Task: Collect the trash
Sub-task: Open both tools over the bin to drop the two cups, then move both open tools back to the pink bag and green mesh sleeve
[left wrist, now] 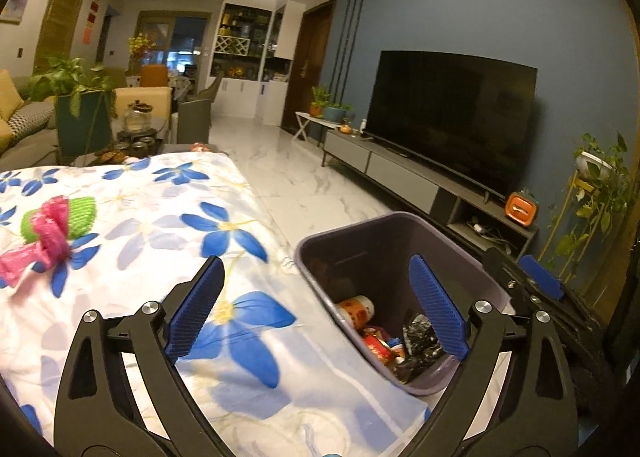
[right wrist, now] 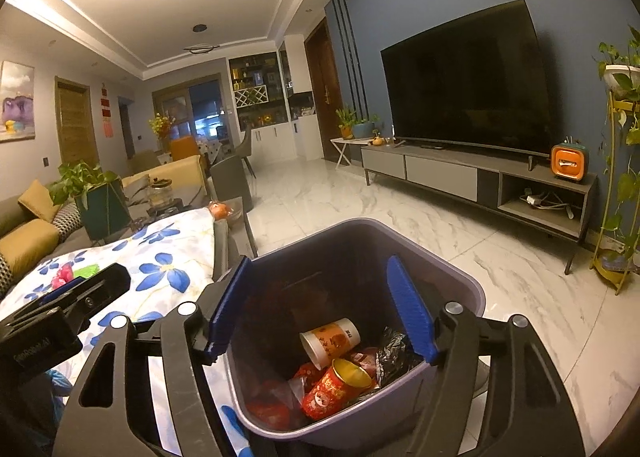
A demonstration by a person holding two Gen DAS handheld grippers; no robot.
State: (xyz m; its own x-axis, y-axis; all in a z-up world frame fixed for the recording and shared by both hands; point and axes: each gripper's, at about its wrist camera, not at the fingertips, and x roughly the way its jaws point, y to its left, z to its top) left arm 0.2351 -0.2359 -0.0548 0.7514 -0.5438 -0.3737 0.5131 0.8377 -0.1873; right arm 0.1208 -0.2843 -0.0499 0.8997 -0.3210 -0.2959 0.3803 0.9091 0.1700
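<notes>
Trash bin [right wrist: 460, 289] beside bench [left wrist: 132, 297] edge, holding cup [right wrist: 330, 341], red can [right wrist: 336, 387] (wrappers too); both tools, left [left wrist: 316, 309] and right [right wrist: 320, 307], spread wide, empty.

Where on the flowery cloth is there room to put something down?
The cloth is bare from the pink and green trash across to the edge by the bin. The far end is crowded with jars and a plant. The bin holds cups and wrappers.
</notes>
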